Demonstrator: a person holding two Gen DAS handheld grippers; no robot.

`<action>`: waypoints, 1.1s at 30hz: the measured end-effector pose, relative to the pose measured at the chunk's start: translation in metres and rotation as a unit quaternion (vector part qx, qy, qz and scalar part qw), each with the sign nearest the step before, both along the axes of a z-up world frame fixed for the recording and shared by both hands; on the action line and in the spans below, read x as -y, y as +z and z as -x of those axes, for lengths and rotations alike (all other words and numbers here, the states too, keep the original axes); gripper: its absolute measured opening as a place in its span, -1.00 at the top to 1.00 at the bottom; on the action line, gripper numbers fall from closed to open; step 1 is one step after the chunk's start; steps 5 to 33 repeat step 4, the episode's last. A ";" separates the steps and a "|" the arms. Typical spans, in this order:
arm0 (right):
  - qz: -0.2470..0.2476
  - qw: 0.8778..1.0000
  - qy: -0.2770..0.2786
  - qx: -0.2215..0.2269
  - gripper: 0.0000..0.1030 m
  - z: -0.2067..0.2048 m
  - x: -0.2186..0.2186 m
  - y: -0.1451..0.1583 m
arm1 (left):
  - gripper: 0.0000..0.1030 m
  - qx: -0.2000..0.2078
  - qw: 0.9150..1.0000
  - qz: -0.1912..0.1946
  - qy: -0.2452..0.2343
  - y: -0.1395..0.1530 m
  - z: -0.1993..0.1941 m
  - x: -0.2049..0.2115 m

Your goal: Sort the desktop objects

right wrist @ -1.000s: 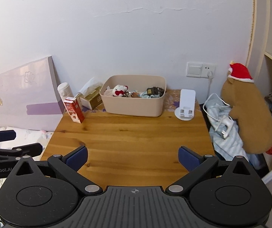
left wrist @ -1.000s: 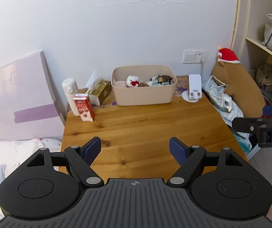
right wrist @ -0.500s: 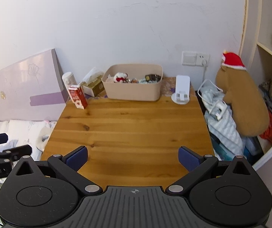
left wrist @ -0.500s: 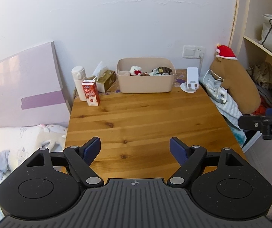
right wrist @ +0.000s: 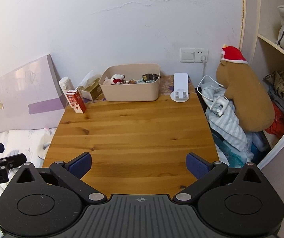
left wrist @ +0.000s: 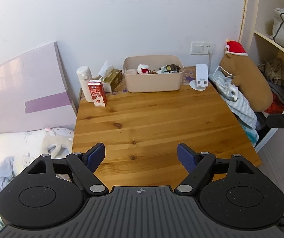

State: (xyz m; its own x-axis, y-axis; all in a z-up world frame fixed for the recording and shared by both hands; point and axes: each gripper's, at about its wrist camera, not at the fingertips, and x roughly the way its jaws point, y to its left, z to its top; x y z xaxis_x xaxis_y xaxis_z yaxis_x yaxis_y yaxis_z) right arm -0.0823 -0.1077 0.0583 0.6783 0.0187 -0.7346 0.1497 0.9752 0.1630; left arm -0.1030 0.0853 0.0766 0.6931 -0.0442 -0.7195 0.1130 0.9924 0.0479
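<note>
Wood table (left wrist: pixel 161 123) – bin (left wrist: pixel 153 81), carton (left wrist: pixel 98 96), etc.

Both views evenly lit, soft daylight tone, source not identifiable. Wall (left wrist: pixel 142 19) bright, slightly washed at centre. Table (left wrist: pixel 151 119) showed mild sheen, faint shadows behind beige bin (left wrist: pixel 152 83). Strong fisheye bending at frame edges; shelf upright (right wrist: pixel 249 39) curved. Dark vignette in upper corners. Focus sharp, no motion blur.

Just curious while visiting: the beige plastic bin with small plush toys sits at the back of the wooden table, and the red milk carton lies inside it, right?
Not quite. The red milk carton stands on the wooden table, left of the beige plastic bin, as the left wrist view shows.
</note>
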 end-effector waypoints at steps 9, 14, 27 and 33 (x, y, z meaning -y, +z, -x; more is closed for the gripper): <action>-0.008 1.000 0.000 -0.008 -1.00 -0.005 0.001 -0.005 | -0.58 -0.003 1.000 0.003 0.004 -0.001 -0.007 0.002; -0.008 1.000 0.000 -0.008 -1.00 -0.005 0.001 -0.005 | -0.58 -0.003 1.000 0.003 0.004 -0.001 -0.007 0.002; -0.008 1.000 0.000 -0.008 -1.00 -0.005 0.001 -0.005 | -0.58 -0.003 1.000 0.003 0.004 -0.001 -0.007 0.002; -0.008 1.000 0.000 -0.008 -1.00 -0.005 0.001 -0.005 | -0.58 -0.003 1.000 0.003 0.004 -0.001 -0.007 0.002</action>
